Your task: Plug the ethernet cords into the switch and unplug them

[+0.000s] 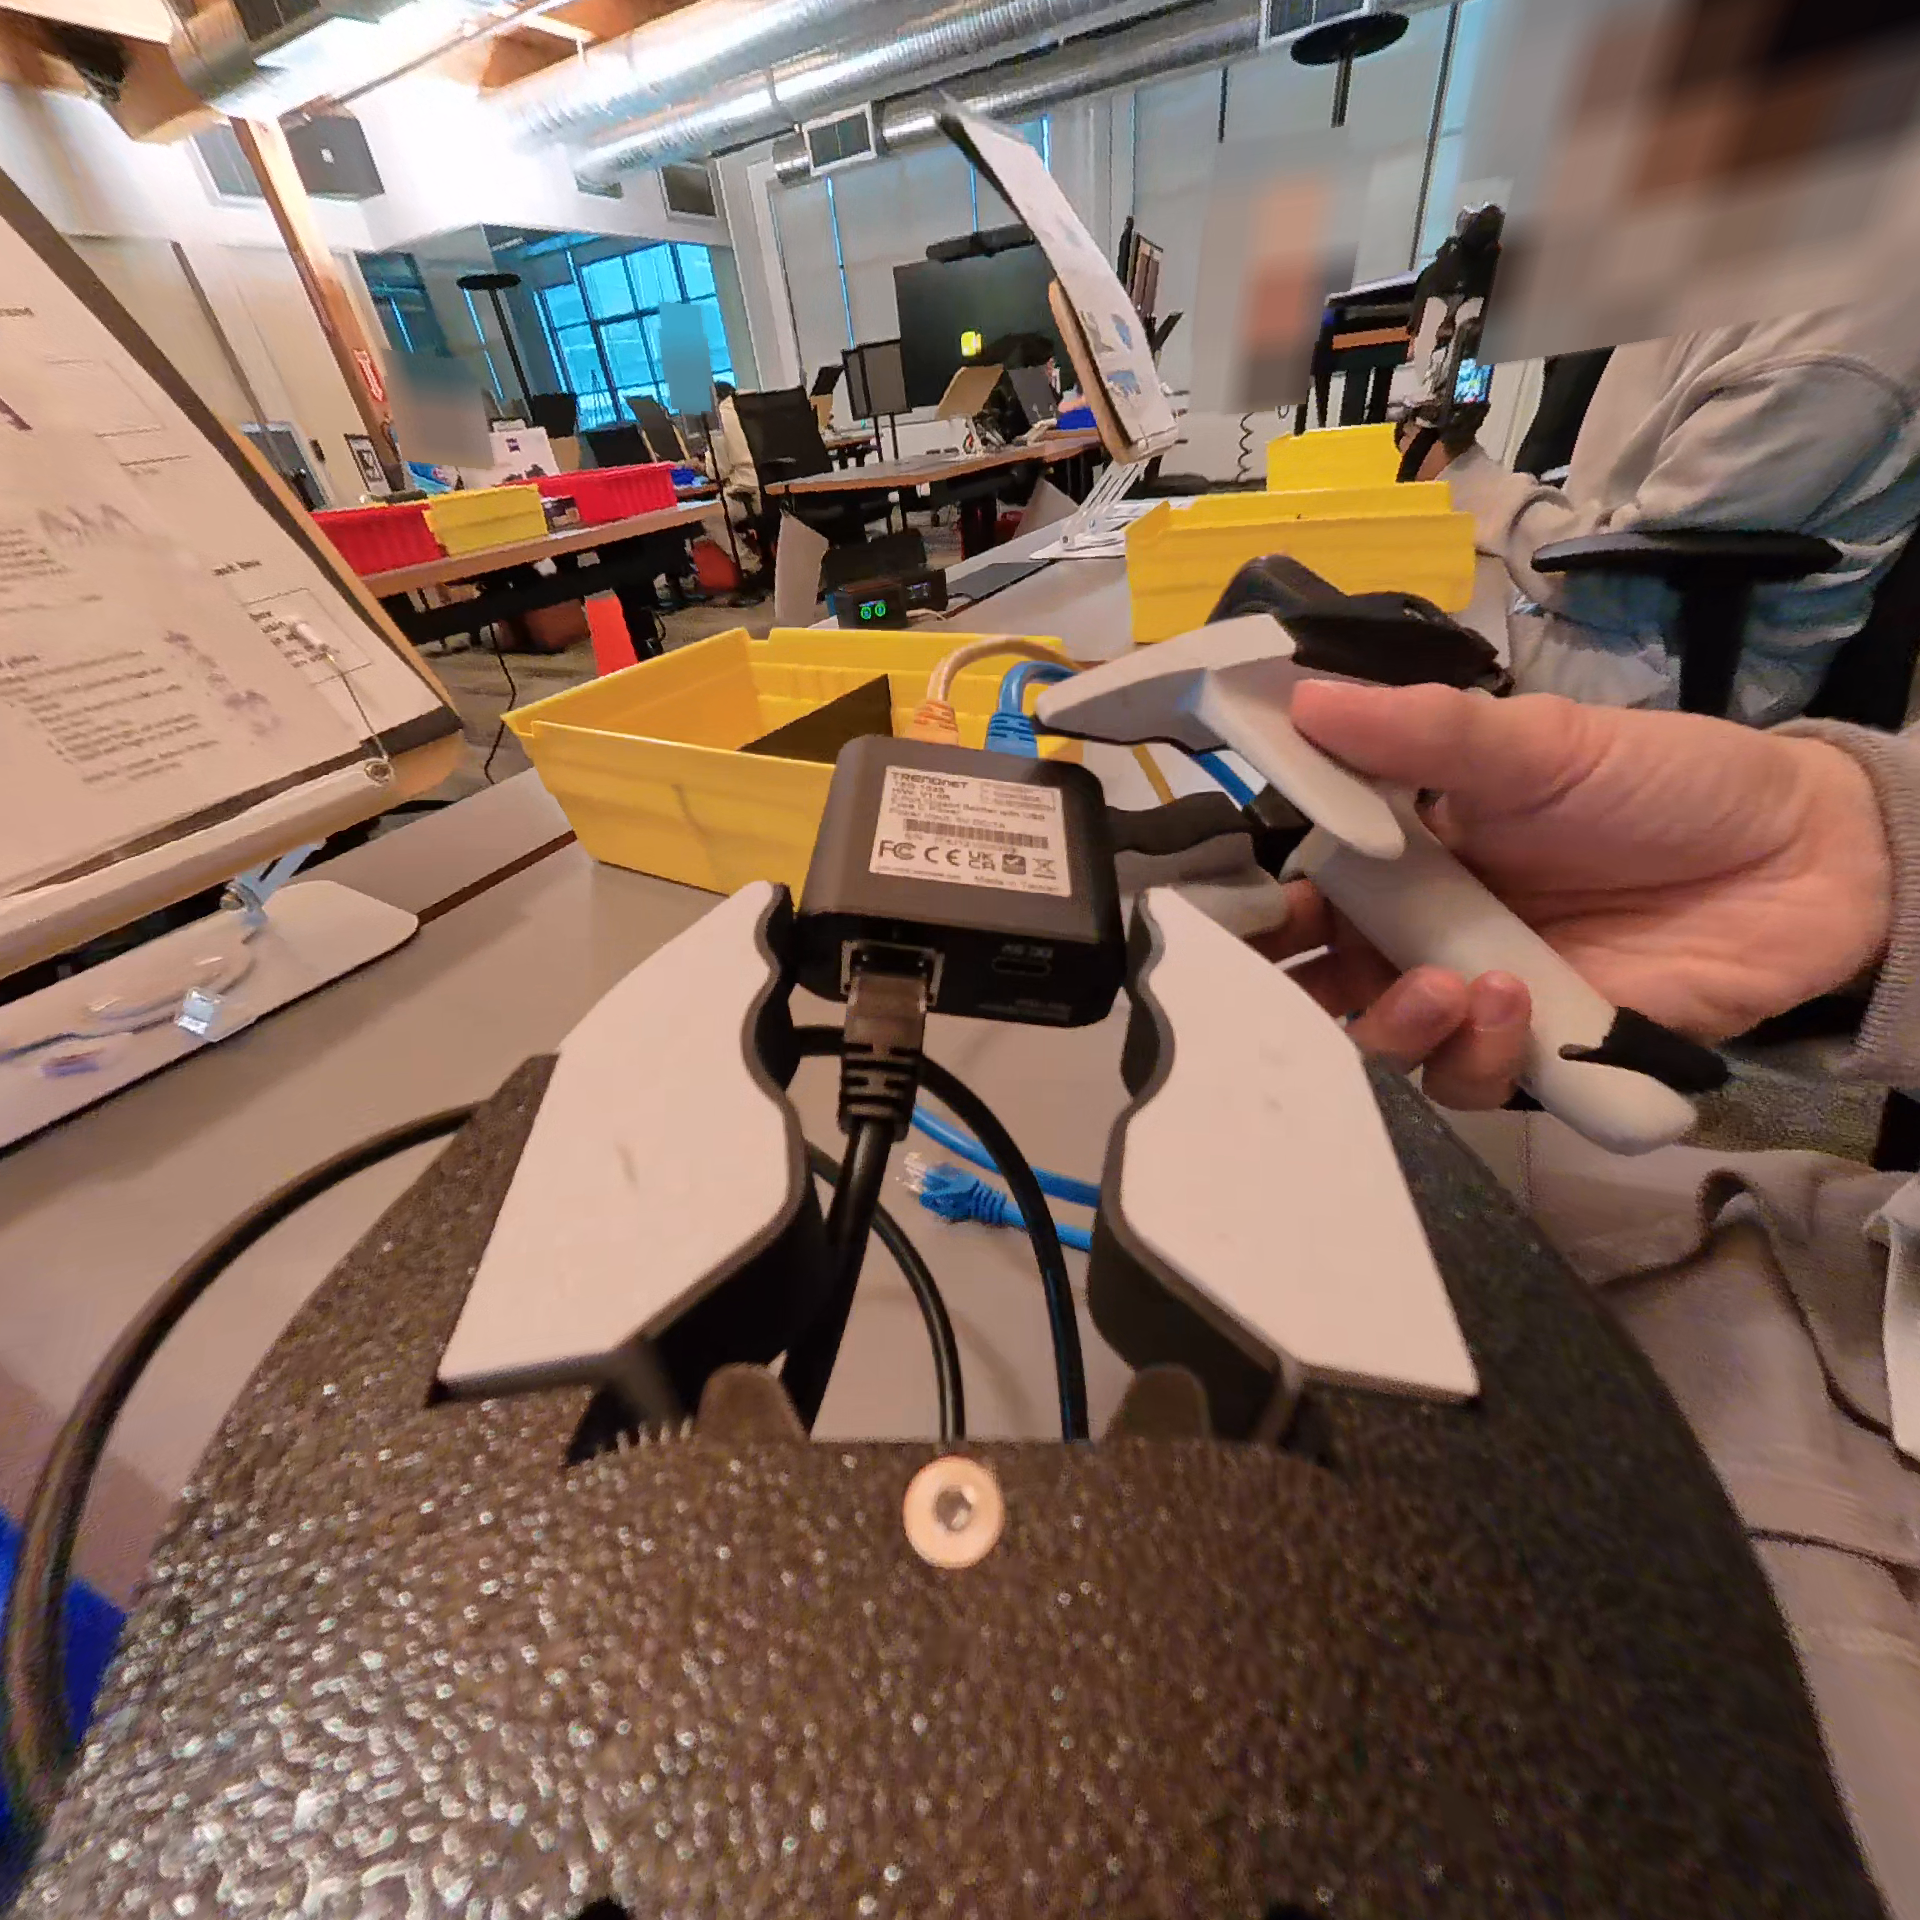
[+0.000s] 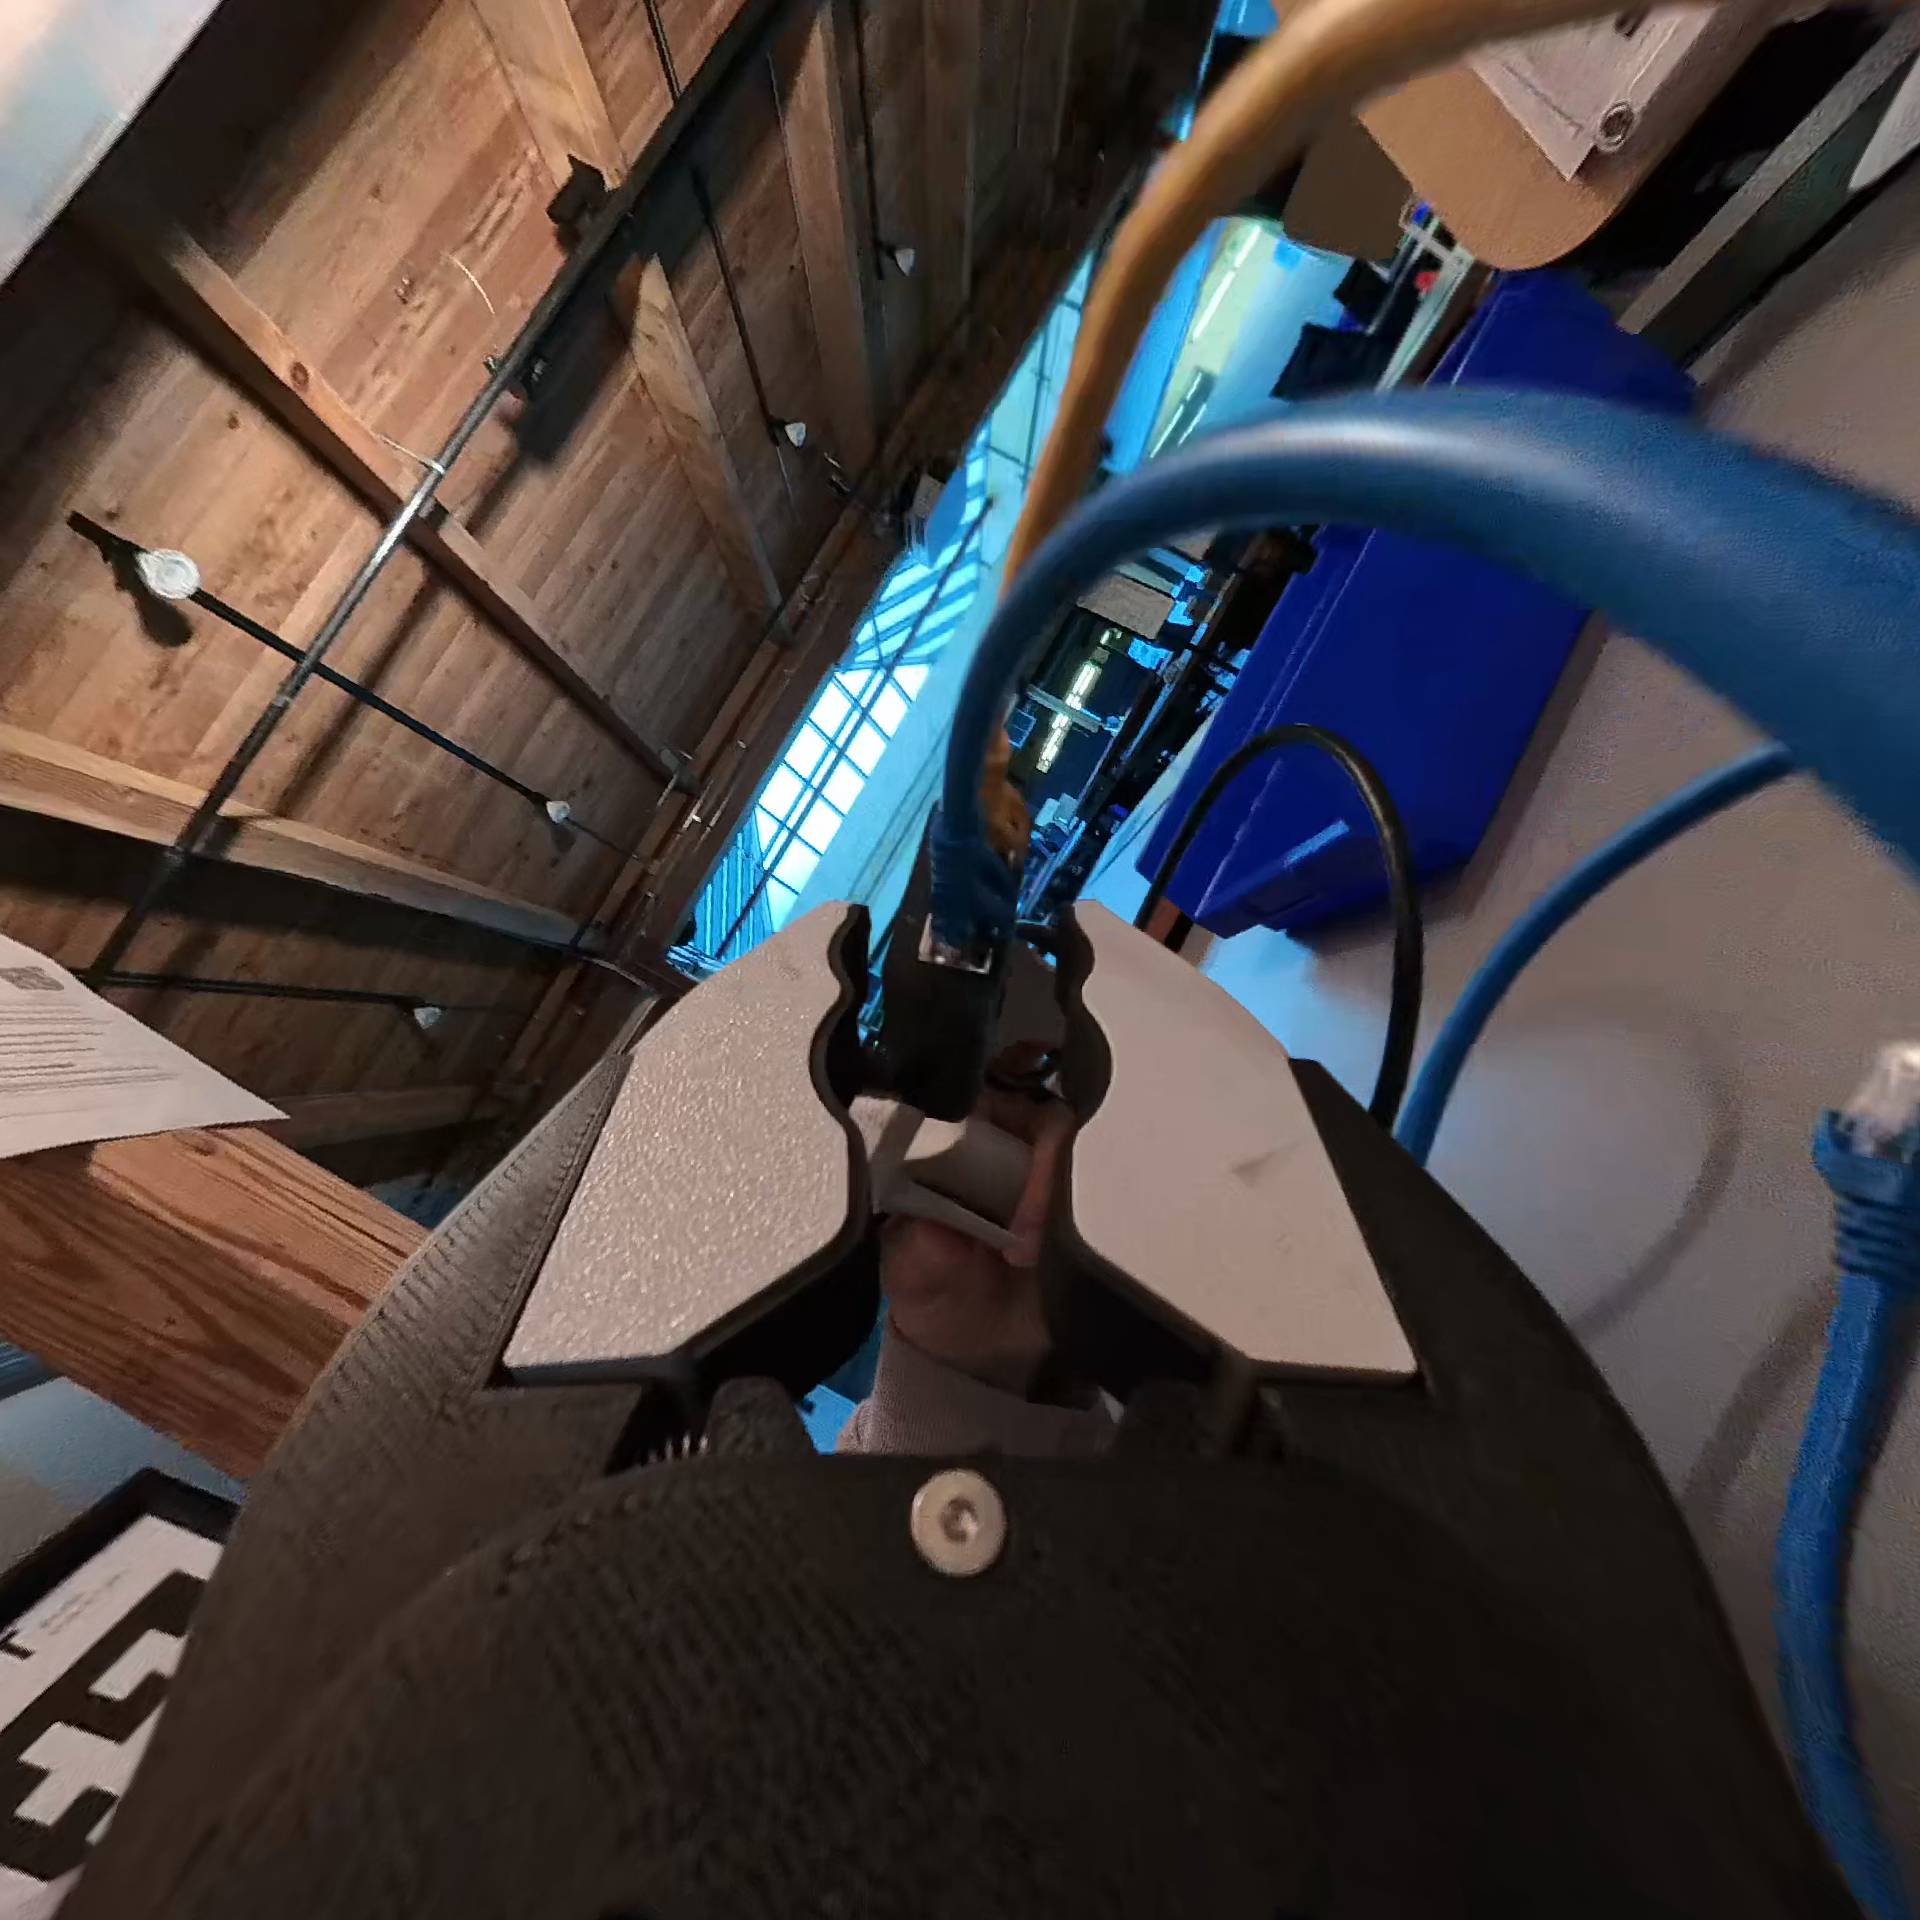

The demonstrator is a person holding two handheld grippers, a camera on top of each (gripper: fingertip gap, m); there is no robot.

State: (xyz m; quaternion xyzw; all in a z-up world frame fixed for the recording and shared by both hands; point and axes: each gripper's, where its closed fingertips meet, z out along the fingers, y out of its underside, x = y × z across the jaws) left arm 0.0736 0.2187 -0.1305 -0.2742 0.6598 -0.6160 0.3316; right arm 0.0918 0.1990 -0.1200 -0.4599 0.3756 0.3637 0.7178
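My left gripper [image 1: 958, 940] clamps the black switch [image 1: 961, 868] above the table [image 1: 499, 966], long axis pointing away. My right gripper [image 2: 961, 977] spans its far end; grip unclear.

Bright, even indoor light; wide-angle lenses bend the edges.
Daylight glows blue-white through far windows [image 1: 623, 312], which blow out in the right wrist view. The near blue cable [image 2: 1558, 499] is soft with blur, and soft shadows lie on the tabletop [image 1: 644, 914].
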